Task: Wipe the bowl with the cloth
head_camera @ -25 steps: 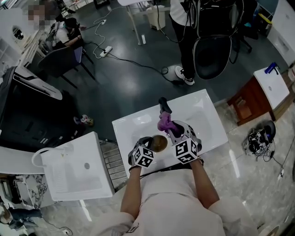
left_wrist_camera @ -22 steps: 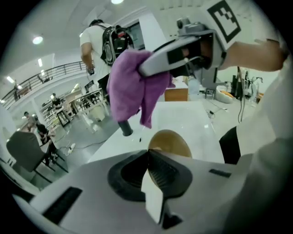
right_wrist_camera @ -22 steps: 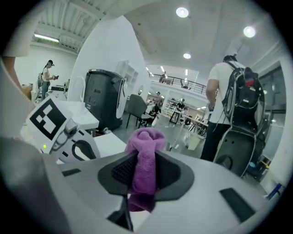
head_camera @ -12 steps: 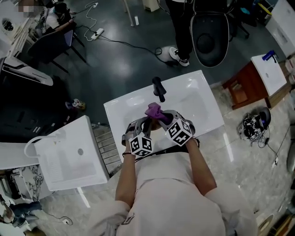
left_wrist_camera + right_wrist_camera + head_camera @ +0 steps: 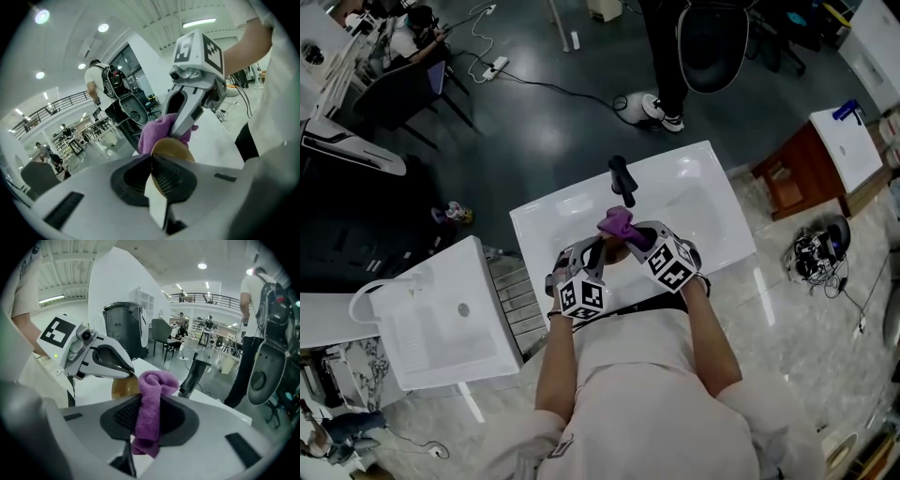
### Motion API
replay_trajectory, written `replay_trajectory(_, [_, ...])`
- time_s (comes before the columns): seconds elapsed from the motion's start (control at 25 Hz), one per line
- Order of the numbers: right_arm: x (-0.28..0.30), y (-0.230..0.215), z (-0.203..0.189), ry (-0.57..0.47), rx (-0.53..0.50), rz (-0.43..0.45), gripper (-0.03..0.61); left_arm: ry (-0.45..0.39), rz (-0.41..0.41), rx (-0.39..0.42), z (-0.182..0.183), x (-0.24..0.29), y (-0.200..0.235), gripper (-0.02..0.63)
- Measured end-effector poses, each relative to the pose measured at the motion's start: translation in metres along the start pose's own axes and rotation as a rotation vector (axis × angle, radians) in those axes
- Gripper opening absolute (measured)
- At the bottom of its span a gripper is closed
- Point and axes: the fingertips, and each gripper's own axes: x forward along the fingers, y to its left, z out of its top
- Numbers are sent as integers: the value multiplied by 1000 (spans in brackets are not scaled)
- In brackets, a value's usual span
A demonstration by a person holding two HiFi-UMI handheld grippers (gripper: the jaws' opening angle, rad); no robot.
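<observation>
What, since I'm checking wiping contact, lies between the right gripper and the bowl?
The purple cloth, held by the right gripper against the brown bowl, as the left gripper view shows.

Head view: bright, even overhead lighting, with no hard shadows. The white surface (image 5: 703, 202) is near blown-out. The pale glossy floor (image 5: 797, 375) carries streak reflections, and the dark floor (image 5: 562, 122) beyond shows a dull sheen. Straight lines bow toward the frame edges.

Left gripper view: heavy fisheye with black vignetted corners. Round ceiling lights (image 5: 41, 16) and a strip light (image 5: 199, 22) flare white. The bowl (image 5: 174, 149) stays legible.

Right gripper view: same distortion. A ceiling lamp (image 5: 202, 266) glares. The cloth (image 5: 150, 413) is sharp, while the nearest foreground is soft.
</observation>
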Motion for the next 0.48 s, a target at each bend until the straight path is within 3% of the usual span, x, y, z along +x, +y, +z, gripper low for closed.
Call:
replay_trajectory(0.16, [-3, -5, -4, -2, 13, 12, 92, -34, 2, -103, 0, -3, 10, 17])
replay_trajectory(0.36, [-7, -3, -11, -15, 32, 60, 93, -98, 27, -324, -3, -11, 30, 17])
replay_trajectory(0.48, [-13, -1, -9, -62, 80, 86, 92, -153, 20, -496, -5, -13, 39, 17])
